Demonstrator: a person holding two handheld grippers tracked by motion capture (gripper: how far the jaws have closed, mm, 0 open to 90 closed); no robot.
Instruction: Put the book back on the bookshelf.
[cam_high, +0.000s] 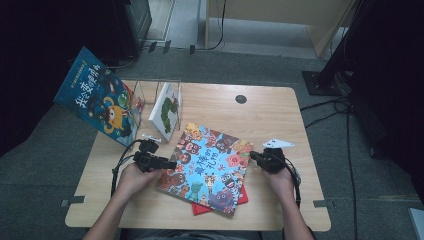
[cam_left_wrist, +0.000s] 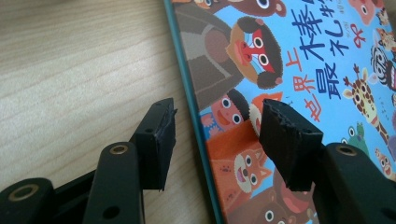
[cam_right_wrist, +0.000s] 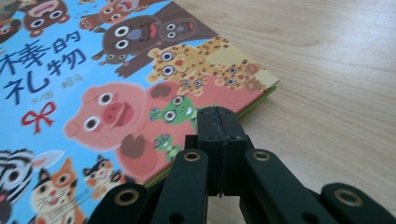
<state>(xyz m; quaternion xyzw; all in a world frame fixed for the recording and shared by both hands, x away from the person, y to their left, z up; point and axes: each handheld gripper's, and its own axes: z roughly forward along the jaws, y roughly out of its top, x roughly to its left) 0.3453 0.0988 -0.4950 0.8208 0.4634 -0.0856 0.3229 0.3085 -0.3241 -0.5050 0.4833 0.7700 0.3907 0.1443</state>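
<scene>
black left claw (cam_left_wrist: 215, 135) gapes astride book (cam_left_wrist: 280, 93) edge, seemingly untouching.

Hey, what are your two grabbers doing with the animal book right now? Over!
Left gripper open, straddling animal book edge. Right gripper shut, at book's other edge. Red book underneath.

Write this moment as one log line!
left gripper: open, straddling animal book edge | right gripper: shut, at book's other edge | book: flat on table

Soft even overhead light; dim room edges; close-ups slightly blurred.
</scene>
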